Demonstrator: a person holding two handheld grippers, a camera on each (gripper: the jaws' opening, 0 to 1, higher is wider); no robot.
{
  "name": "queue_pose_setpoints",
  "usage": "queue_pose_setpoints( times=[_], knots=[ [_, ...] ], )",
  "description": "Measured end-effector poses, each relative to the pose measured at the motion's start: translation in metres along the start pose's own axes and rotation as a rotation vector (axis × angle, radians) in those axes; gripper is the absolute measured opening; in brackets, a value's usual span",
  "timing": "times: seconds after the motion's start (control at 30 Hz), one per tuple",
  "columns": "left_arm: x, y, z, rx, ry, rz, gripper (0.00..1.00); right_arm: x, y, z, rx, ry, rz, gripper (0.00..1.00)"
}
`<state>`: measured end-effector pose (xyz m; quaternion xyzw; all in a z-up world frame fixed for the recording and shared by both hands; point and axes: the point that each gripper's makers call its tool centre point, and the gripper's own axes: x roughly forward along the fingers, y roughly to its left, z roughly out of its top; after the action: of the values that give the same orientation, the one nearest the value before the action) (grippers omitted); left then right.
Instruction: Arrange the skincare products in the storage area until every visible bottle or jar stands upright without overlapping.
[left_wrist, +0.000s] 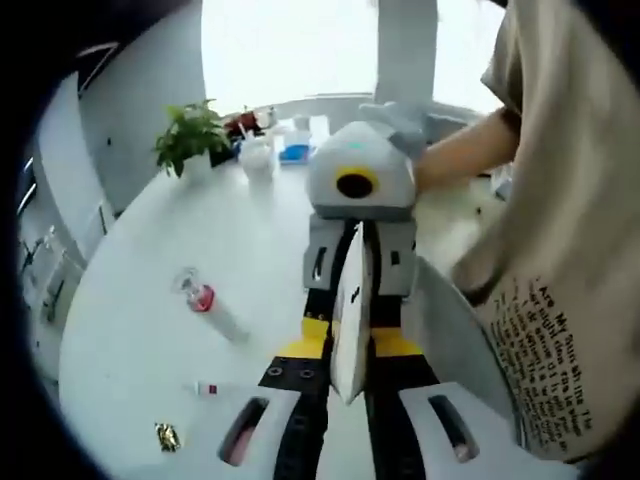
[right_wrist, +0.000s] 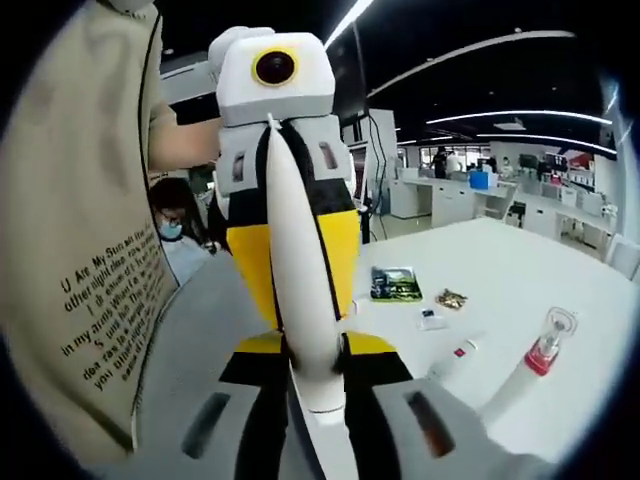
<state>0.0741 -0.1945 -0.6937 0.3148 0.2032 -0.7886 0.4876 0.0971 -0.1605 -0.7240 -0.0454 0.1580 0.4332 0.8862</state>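
A long white tube (left_wrist: 349, 330) is held in the air between my two grippers, which face each other over the white table (left_wrist: 150, 300). My left gripper (left_wrist: 350, 375) is shut on the near end of the tube. The right gripper (left_wrist: 357, 255) comes in from the far side and grips the other end. In the right gripper view the tube (right_wrist: 295, 250) stands up the middle, and my right gripper (right_wrist: 320, 385) is shut on its capped end. The left gripper (right_wrist: 280, 150) holds the top. A bottle (left_wrist: 207, 302) with a red band lies on its side on the table.
A small white tube (left_wrist: 205, 388), a gold foil wrapper (left_wrist: 167, 436) and a potted plant (left_wrist: 190, 135) are on the table. The lying bottle (right_wrist: 528, 368), a sachet (right_wrist: 430, 318) and a green card (right_wrist: 395, 283) lie to the right. A person's beige shirt (right_wrist: 80, 250) is close by.
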Motion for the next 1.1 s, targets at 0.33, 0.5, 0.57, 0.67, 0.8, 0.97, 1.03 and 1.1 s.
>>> queue_pose_setpoints(
  times=[0.33,0.5,0.57,0.67,0.8,0.97,1.03,1.1],
  knots=[
    [0.029,0.011,-0.034,-0.011,0.064,0.003,0.1,0.016,-0.013,-0.043,-0.032,0.097,-0.007,0.19],
    [0.04,0.013,-0.047,-0.034,0.09,0.027,0.1,0.02,-0.016,-0.058,-0.032,0.126,0.009,0.2],
    [0.042,0.014,-0.05,-0.04,0.094,0.031,0.1,0.022,-0.016,-0.063,-0.032,0.133,0.014,0.2],
    [0.046,0.015,-0.053,-0.044,0.103,0.036,0.1,0.023,-0.018,-0.069,-0.027,0.143,0.019,0.2],
    [0.051,0.016,-0.056,-0.041,0.12,0.041,0.1,0.024,-0.02,-0.074,-0.022,0.155,0.016,0.2],
    [0.055,0.017,-0.059,-0.043,0.133,0.039,0.1,0.024,-0.02,-0.081,-0.022,0.169,0.015,0.21],
    [0.057,0.016,-0.061,-0.046,0.139,0.036,0.1,0.025,-0.02,-0.083,-0.023,0.175,0.019,0.21],
    [0.059,0.016,-0.063,-0.05,0.145,0.036,0.1,0.025,-0.02,-0.087,-0.024,0.179,0.021,0.21]
  ],
)
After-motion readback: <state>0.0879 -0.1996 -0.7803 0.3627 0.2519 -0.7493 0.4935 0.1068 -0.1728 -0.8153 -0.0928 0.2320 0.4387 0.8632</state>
